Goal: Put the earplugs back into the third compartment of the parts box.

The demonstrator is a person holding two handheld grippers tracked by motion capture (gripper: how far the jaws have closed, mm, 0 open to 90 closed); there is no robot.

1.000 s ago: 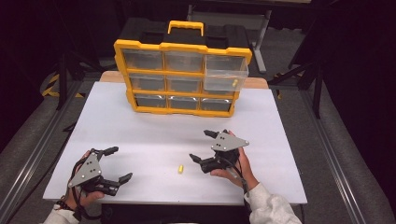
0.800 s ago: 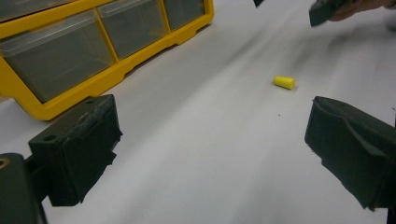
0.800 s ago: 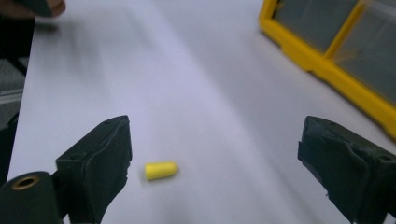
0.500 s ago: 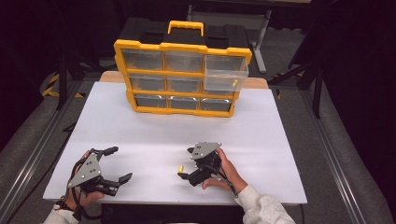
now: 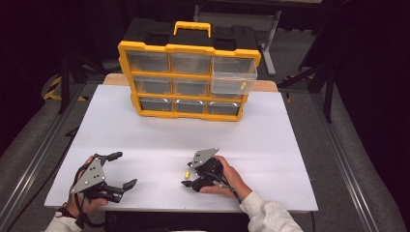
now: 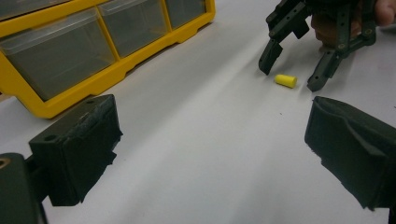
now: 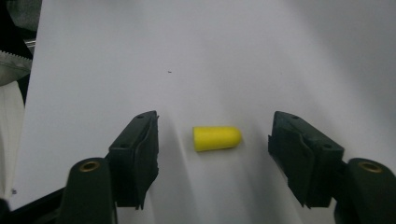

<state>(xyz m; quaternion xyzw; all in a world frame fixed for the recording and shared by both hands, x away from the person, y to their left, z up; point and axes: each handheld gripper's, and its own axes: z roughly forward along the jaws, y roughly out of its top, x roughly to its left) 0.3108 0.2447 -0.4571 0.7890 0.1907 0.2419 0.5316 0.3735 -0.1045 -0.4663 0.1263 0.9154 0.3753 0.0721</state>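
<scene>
Lying on its side on the white surface [image 5: 159, 140], the small yellow earplug [image 7: 217, 138] sits between the two black jaws of the right hand-held gripper [image 7: 212, 154], with a clear gap to each pad. Those jaws have just been closing around it and stand half open, touching nothing. In the high view the earplug [image 5: 186, 173] rests near the front edge, just left of the right hand-held gripper [image 5: 189, 182]. Well apart at the front left, the left hand-held gripper [image 5: 121, 170] rests with its jaws wide and empty. Toward the back of the surface stands a yellow organiser [image 5: 186, 79] of clear drawers, its upper right drawer [image 5: 233, 77] pulled out with a small yellow piece inside. Around the surface the room is dark, with grey floor and black stands.
</scene>
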